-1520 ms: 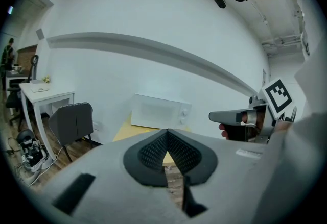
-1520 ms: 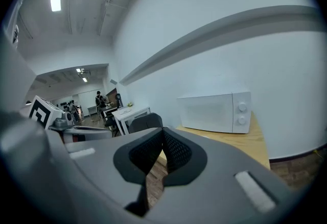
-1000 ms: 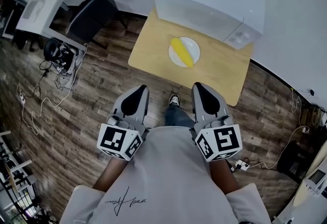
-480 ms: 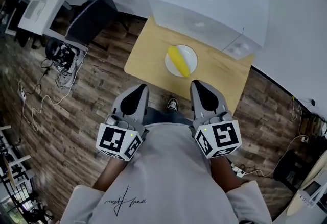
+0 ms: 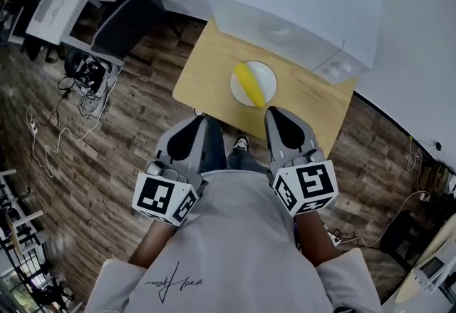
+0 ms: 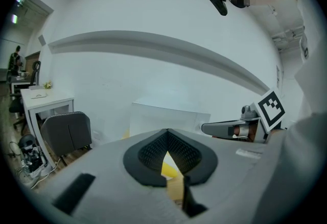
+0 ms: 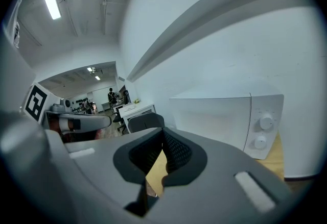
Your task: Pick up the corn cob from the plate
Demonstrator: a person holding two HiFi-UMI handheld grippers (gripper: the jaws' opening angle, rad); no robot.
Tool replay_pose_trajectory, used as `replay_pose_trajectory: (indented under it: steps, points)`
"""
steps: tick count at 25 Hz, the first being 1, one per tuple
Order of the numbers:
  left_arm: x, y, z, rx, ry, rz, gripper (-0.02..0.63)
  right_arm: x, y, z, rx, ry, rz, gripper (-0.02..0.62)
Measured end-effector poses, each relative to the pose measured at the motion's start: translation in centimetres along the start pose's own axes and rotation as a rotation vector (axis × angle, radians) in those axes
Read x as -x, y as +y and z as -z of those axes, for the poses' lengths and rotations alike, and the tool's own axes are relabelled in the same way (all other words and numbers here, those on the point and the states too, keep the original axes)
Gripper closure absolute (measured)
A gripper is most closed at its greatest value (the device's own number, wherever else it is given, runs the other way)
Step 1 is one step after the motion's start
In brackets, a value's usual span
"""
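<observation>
A yellow corn cob (image 5: 248,82) lies across a white plate (image 5: 266,75) on a small wooden table (image 5: 303,101), in front of a white microwave (image 5: 292,5). My left gripper (image 5: 201,120) is shut and empty, its tip over the floor just short of the table's near edge. My right gripper (image 5: 273,113) is also shut and empty, with its tip at the table's near edge, just below the plate. In the left gripper view the corn cob (image 6: 168,168) shows as a yellow patch beyond the closed left gripper (image 6: 167,131). The right gripper (image 7: 162,134) points past the microwave (image 7: 230,121).
A dark office chair (image 5: 128,19) and a white desk (image 5: 68,1) stand at the left. Cables and gear (image 5: 80,76) lie on the wood floor beside them. The person's shoe (image 5: 242,142) shows between the grippers. More cables (image 5: 410,151) lie at the right.
Both grippers have moved forward towards the table. The table and plate now sit closer to the gripper tips. Both stay shut.
</observation>
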State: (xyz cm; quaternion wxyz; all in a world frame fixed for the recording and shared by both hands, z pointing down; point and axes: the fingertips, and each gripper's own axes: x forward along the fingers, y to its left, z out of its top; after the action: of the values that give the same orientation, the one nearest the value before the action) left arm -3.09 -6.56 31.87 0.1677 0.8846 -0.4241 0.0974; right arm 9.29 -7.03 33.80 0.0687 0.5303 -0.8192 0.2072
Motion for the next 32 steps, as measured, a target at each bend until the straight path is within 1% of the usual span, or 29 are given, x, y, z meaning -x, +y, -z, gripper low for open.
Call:
replay_pose_trajectory:
  steps: [4,13,20,23,32]
  points:
    - [-0.4,0.5,0.1,0.010,0.012,0.006,0.614,-0.7,-0.2,0.3,0.000,0.019,0.000,0.583]
    - [-1.1,1.9,-0.8,0.021,0.009,0.015,0.615,-3.1,-0.7,0.3,0.008,0.040,0.001,0.555]
    - [-0.9,3.0,-0.5,0.028,0.022,0.003,0.614,-4.8,-0.6,1.5,0.008,0.080,-0.009,0.552]
    - [-1.0,3.3,-0.5,0.031,0.024,0.003,0.614,-5.6,-0.8,2.0,0.010,0.098,0.002,0.532]
    - [-1.0,4.4,-0.3,0.048,0.033,0.000,0.614,-7.3,-1.4,3.5,0.027,0.155,0.022,0.526]
